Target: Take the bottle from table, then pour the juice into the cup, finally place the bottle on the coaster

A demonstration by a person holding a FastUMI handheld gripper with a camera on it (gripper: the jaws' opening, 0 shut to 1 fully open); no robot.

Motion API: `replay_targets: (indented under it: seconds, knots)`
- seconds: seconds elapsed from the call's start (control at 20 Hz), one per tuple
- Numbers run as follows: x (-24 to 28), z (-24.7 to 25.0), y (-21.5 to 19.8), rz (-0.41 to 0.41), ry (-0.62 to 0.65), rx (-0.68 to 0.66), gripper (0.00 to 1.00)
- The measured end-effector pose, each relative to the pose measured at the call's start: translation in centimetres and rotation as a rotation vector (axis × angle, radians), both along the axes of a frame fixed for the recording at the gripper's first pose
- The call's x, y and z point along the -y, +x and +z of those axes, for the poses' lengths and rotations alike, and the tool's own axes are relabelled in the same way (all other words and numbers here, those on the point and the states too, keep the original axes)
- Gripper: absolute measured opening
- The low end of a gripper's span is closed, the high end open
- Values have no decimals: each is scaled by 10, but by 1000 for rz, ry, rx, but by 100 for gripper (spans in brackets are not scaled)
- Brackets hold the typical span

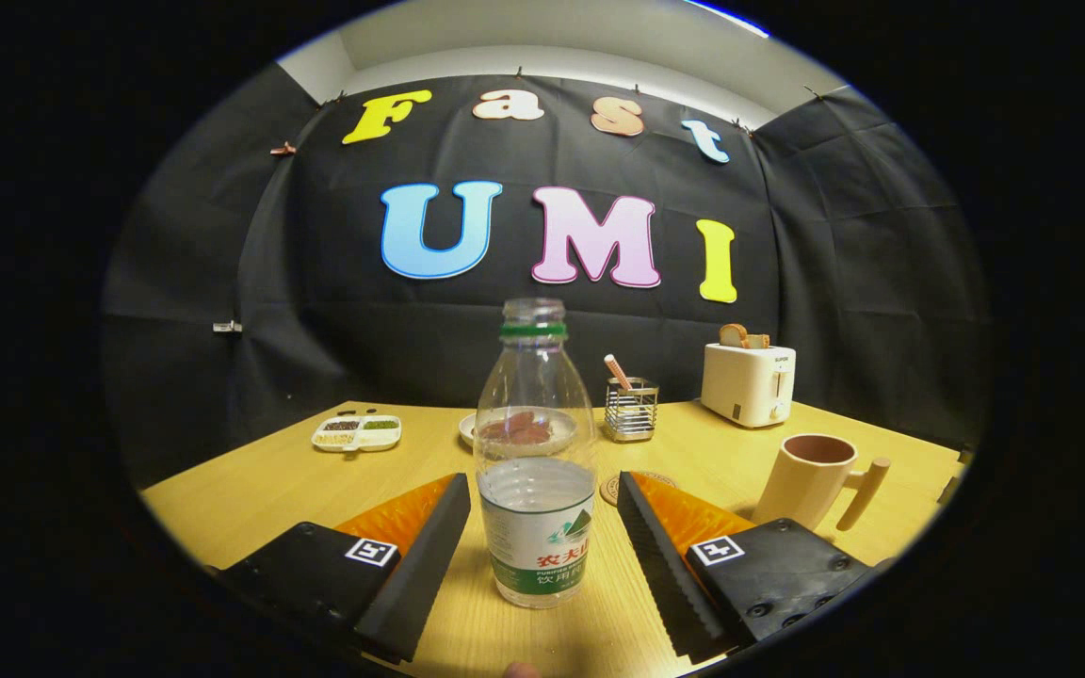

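Upright clear bottle [536, 471], uncapped, approx half full, btwn apart hand-held gripper [542, 537] fingers, untouched.

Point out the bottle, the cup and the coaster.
bottle [537, 527]: gripper view, on its label, between the open fingers.
cup [806, 480]: gripper view, on its beige side wall.
coaster [612, 490]: gripper view, on the visible edge beside the right finger.

Uncapped bottle [536, 471] upright on the wooden table, between the gripper's [542, 527] spread fingers.
Beige cup [811, 478] right; round coaster [620, 488] just behind the bottle.
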State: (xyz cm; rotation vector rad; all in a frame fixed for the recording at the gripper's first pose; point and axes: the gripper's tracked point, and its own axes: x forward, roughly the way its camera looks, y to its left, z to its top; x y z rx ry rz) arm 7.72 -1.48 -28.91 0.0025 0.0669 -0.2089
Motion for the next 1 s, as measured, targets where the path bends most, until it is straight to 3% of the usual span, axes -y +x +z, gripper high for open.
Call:
replay_targets:
  seconds: [0.25,0.4,0.7,1.0]
  knots:
    - [-1,-17,10,11,11,-18,97]
    - [0,-18,12,2,-6,-17,77]
    - [0,5,12,5,26,15,74]
    - [0,36,15,20,185,24,74]
